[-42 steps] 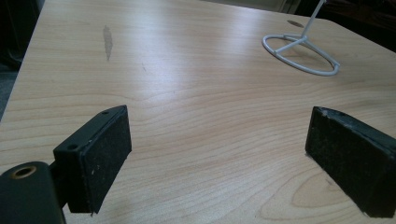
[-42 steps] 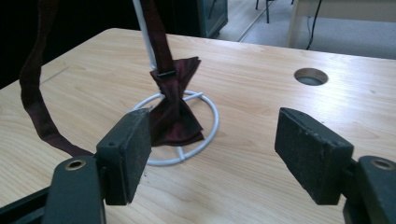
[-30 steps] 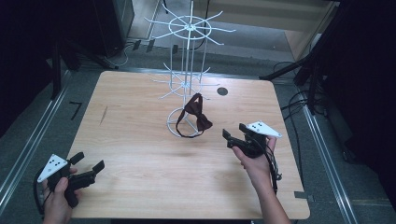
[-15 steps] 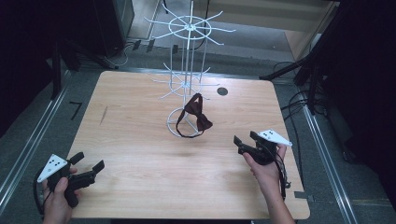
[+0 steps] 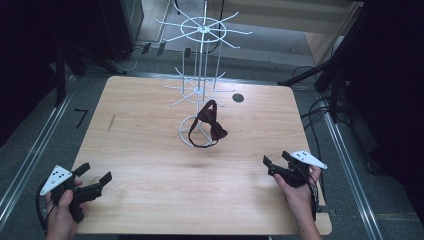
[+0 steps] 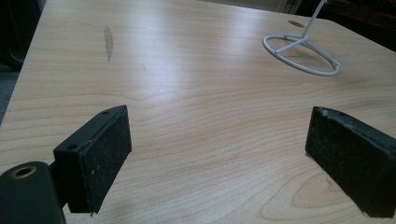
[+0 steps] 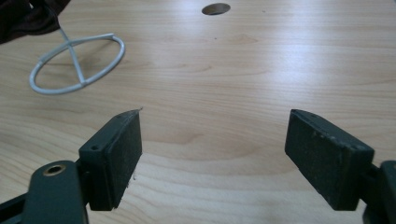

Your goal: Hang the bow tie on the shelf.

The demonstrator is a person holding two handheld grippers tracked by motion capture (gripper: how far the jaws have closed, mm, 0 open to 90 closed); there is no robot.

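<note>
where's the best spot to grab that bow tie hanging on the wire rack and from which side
Probably the knotted bow of the bow tie, the thickest part, hanging free just above the base ring of the white wire rack. Come from the person's right with the right gripper, its jaws open and empty, level with the table, so the rack's pole and hooks stay behind the tie.

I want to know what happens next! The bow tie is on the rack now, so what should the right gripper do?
Probably just rest. The bow tie hangs on the white rack, and the right gripper is away from it, open, nothing between its fingers.
</note>
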